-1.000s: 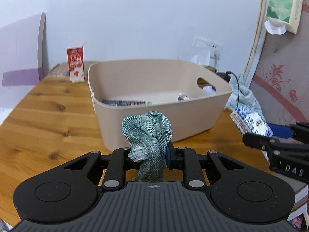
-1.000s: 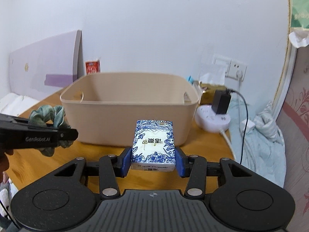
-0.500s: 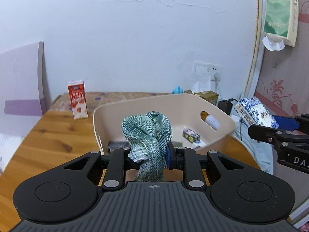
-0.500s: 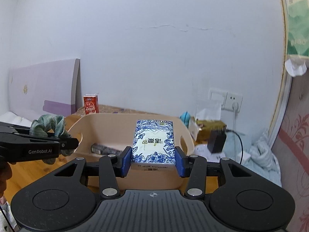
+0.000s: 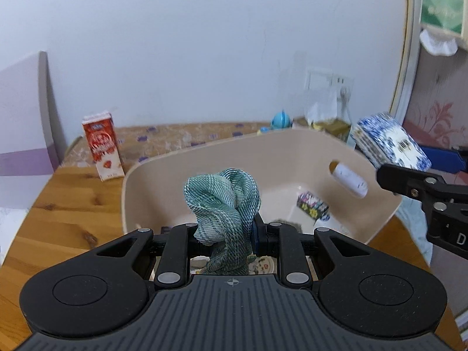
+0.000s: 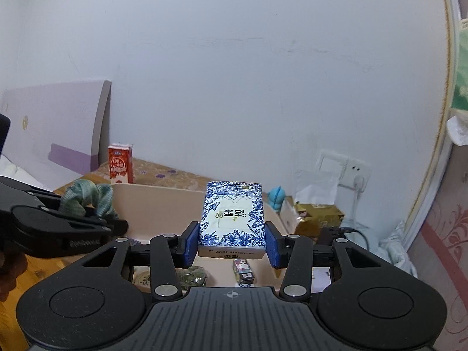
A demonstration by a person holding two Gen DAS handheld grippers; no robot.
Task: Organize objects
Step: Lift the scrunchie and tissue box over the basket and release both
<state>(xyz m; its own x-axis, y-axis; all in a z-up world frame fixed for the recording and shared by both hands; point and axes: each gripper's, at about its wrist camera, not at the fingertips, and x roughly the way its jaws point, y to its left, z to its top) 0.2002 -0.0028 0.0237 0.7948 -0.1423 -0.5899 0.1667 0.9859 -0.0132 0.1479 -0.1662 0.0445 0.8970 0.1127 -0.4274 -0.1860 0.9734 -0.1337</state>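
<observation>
Wall: plain white [image 6: 234, 73], with faint cracks.
Table: wooden top [image 5: 67, 213] reaching the wall; a patterned cover [image 5: 181, 139] lies along its back edge.
Board: pale purple panel [image 6: 55, 134] leaning at the left.
Socket: white outlet [image 6: 348, 166] on the wall, right, with a plug in it.
Right side: pink floral panel [image 6: 444, 234] behind a cream curved frame [image 6: 433, 152].

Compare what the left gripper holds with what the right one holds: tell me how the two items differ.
The green scrunchie is soft, crumpled woven fabric; the tissue pack is a flat rectangular packet printed with blue flowers. The left hand-held gripper has its jaws nearly together around the scrunchie, while the right hand-held gripper spreads wide on the pack's sides. Both are clamped and held above the beige bin.
</observation>
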